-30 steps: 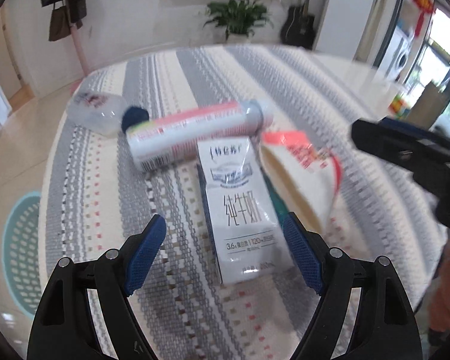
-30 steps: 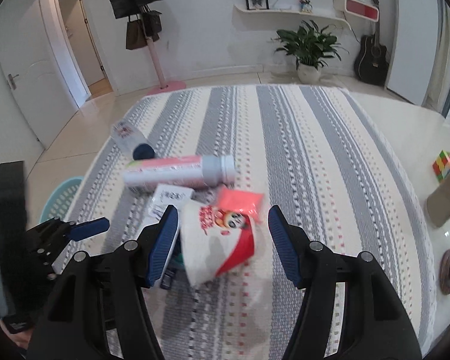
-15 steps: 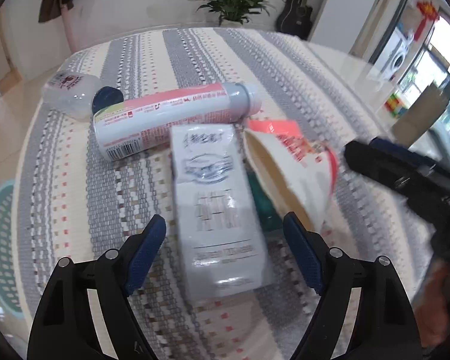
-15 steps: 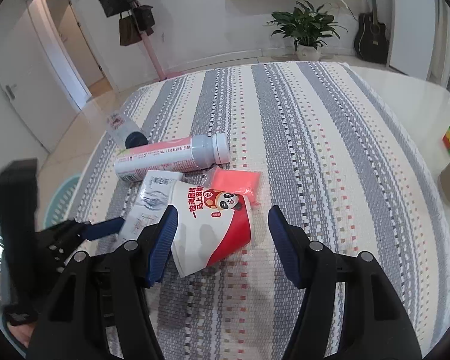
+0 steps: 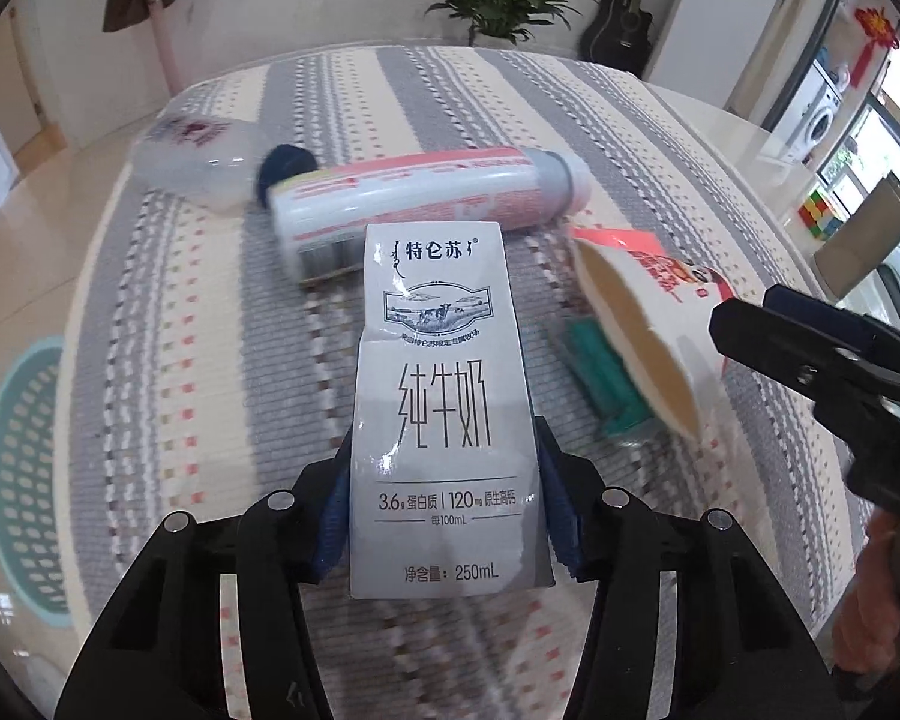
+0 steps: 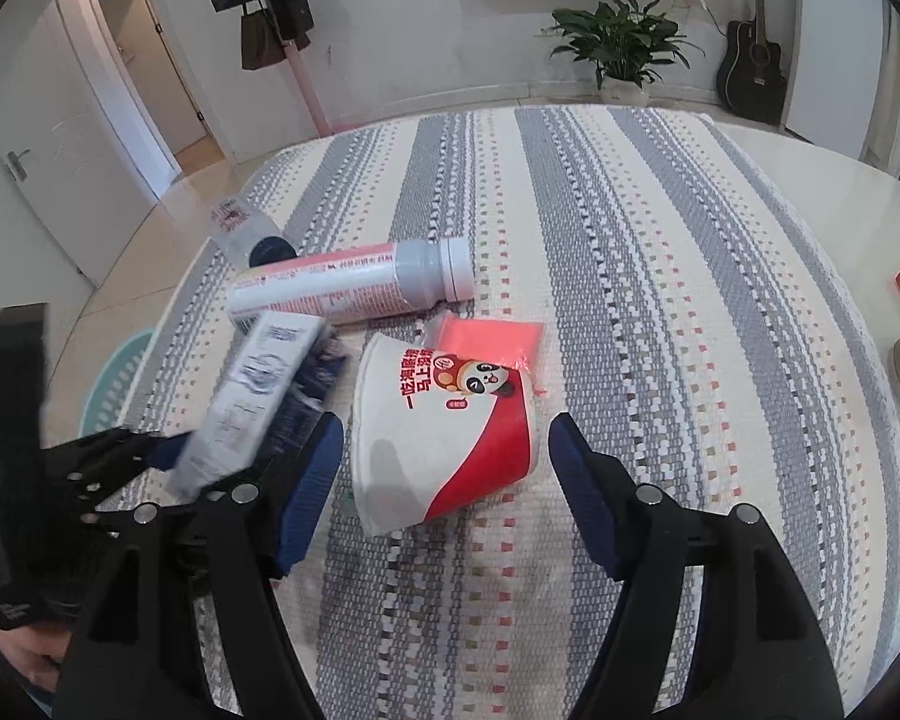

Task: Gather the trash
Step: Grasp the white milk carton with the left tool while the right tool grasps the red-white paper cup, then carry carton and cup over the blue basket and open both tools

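Striped cloth (image 6: 660, 300) covers the desk, with a potted plant (image 6: 624, 42) and a guitar (image 6: 750, 75) by the far wall. Left tongs (image 5: 444, 516) are clamped on a white milk carton (image 5: 444, 420), blue pads pressing both its sides, near a pink-and-white bottle (image 5: 414, 198) lying on its side at the far left. Right tongs (image 6: 444, 486) stand wide open around a red-and-white paper cup (image 6: 444, 426) lying on the cloth, pads clear of it.
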Tool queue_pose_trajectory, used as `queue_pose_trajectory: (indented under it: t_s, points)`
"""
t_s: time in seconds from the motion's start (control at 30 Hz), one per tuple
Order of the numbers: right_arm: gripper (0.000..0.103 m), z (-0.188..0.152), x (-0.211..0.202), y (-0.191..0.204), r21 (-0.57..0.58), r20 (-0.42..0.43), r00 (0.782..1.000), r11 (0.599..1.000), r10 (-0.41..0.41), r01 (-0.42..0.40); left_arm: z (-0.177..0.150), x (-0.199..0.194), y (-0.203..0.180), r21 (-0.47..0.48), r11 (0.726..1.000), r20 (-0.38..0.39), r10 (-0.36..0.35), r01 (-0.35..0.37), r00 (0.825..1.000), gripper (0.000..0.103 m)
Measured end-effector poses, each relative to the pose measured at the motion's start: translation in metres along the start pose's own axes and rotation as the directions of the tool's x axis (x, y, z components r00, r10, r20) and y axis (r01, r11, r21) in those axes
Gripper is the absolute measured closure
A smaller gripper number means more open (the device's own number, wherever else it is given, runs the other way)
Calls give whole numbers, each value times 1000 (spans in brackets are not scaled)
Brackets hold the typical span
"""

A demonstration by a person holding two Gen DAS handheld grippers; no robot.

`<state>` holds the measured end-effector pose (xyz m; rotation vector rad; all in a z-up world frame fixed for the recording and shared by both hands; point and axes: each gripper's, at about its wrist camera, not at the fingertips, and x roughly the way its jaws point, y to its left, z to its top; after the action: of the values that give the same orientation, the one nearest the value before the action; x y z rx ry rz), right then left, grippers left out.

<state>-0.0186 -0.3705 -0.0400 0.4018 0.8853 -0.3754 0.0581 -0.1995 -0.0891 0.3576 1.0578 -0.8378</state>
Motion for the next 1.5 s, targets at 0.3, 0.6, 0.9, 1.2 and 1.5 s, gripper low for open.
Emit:
queue_pose_trajectory:
  t_s: [0.3, 0.6, 0.9, 1.2, 1.5]
  points:
    - [31, -2, 24, 8, -42, -35, 998, 998, -47, 46, -4, -25, 28, -46, 999, 52, 14, -12, 999, 52]
    - [22, -3, 27, 24, -115, -52, 992, 987, -119, 112, -5, -51, 61, -119, 993, 106, 40, -27, 994, 52]
    - [34, 4, 27, 27, -137, -47, 982, 975, -183, 175, -13, -100, 115, -228, 970, 146, 117, -82, 982, 52]
    - [34, 39, -40, 113, -242, 142, 989, 968, -34, 68, -18, -162, 186, -340, 933, 222, 198, -115, 955, 52]
    - [34, 55, -42, 253, -431, 147, 973, 897, 180, -100, -36, -208, 278, -488, 845, 219, 362, -220, 906, 52]
